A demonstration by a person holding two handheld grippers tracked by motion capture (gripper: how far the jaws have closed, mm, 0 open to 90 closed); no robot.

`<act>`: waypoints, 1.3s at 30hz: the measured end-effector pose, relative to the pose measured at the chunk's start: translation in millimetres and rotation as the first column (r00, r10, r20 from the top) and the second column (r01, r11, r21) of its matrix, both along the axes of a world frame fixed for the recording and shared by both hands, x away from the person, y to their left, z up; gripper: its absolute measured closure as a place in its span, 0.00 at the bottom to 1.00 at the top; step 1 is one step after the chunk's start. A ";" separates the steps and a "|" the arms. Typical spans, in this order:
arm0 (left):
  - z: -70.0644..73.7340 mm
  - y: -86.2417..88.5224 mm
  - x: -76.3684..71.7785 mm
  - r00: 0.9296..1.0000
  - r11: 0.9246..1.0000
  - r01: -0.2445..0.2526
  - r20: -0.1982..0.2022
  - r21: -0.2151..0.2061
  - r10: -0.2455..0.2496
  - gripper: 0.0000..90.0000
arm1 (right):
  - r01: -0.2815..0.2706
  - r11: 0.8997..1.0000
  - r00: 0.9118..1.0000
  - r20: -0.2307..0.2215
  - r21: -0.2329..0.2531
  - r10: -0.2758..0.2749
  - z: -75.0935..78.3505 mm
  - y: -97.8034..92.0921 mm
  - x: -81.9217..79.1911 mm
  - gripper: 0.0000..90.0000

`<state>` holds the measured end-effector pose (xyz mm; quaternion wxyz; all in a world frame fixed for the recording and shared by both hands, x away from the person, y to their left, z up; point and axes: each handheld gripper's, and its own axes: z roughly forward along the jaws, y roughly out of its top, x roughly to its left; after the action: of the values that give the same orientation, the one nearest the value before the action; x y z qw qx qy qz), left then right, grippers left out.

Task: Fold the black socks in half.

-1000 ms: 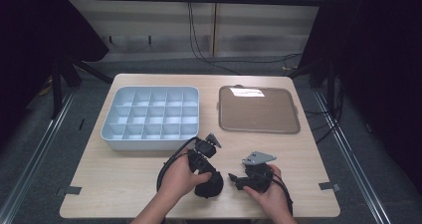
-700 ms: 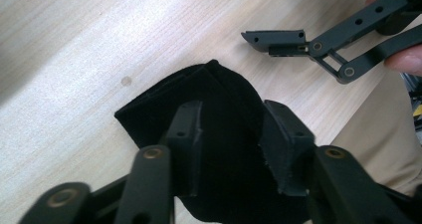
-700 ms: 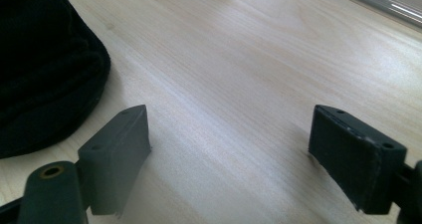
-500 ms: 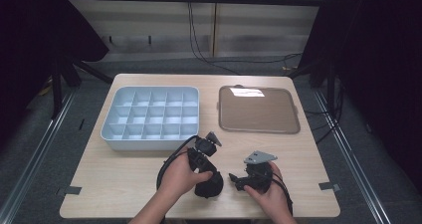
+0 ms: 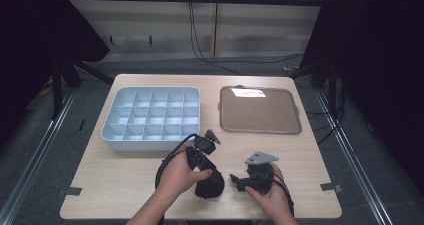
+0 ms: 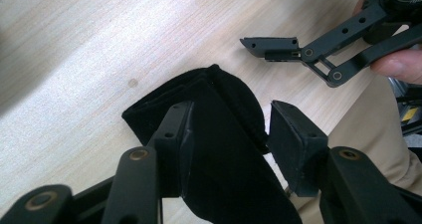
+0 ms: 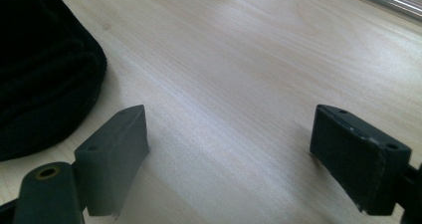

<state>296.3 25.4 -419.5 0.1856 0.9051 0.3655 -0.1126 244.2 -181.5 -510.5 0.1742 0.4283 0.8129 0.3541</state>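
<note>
Wooden table (image 5: pixel 125 185) bears compartment box (image 5: pixel 152 117), brown tray (image 5: pixel 260 110), black pouch (image 5: pixel 209 185)

The compartment tray (image 5: pixel 150 120) is lying on the far left half of the tabletop (image 5: pixel 115 185); the flat tray (image 5: pixel 260 117) is sitting to its right, apart from it, on the far right half; both are lying behind the hands. Nearer the front edge, the cloth pouch (image 5: pixel 209 185) is resting on the tabletop, just in front of the compartment tray's right end; the left claw (image 6: pixel 229 139) is sitting around the pouch, one jaw on each side of its fold; the right claw (image 5: pixel 236 179) is lying just to the right of the pouch, jaws spread over bare tabletop.
</note>
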 end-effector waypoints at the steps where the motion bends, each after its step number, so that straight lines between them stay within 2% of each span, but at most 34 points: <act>1: 0.0 -0.2 0.0 1.000 1.000 0.001 -0.005 -0.002 -0.001 0.59 | -0.001 1.000 1.000 0.001 -0.003 0.001 0.0 -0.2 0.1 0.16; 12: 1.7 -0.5 0.9 1.000 1.000 0.000 -0.007 -0.012 0.000 0.66 | 0.000 1.000 1.000 0.000 -0.002 0.000 0.1 -0.2 0.0 0.16; 13: 1.4 -0.4 1.0 1.000 1.000 -0.007 -0.010 -0.012 0.007 0.68 | 0.000 1.000 1.000 0.000 -0.002 0.000 0.1 -0.2 0.0 0.16; 17: -6.6 -0.4 2.2 1.000 1.000 0.016 -0.022 0.011 -0.016 0.78 | -0.001 1.000 1.000 0.000 -0.003 0.001 0.1 -0.2 0.0 0.16; 22: -10.8 -4.4 2.5 1.000 1.000 0.021 -0.016 0.009 -0.021 0.83 | 0.000 1.000 1.000 -0.001 0.000 0.000 0.0 0.0 0.0 0.16; 24: -14.2 -9.4 2.6 0.999 0.999 0.038 -0.014 0.023 -0.037 0.84 | -0.003 1.000 1.000 0.002 -0.003 0.003 0.0 -0.4 0.2 0.16; 29: -22.3 -16.3 2.3 0.999 0.998 0.042 -0.019 0.038 -0.041 0.84 | -0.004 1.000 1.000 -0.001 0.001 0.004 0.1 -0.1 -0.1 0.17; 39: -24.8 -18.4 3.5 0.999 0.997 0.046 -0.021 0.054 -0.045 0.85 | -0.029 1.000 0.999 -0.017 0.004 0.029 7.2 2.6 -2.1 0.23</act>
<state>299.7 7.0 -444.3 0.1546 0.9168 0.3496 -0.1154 242.0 -178.9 -503.3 0.1612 0.4197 0.8199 0.3545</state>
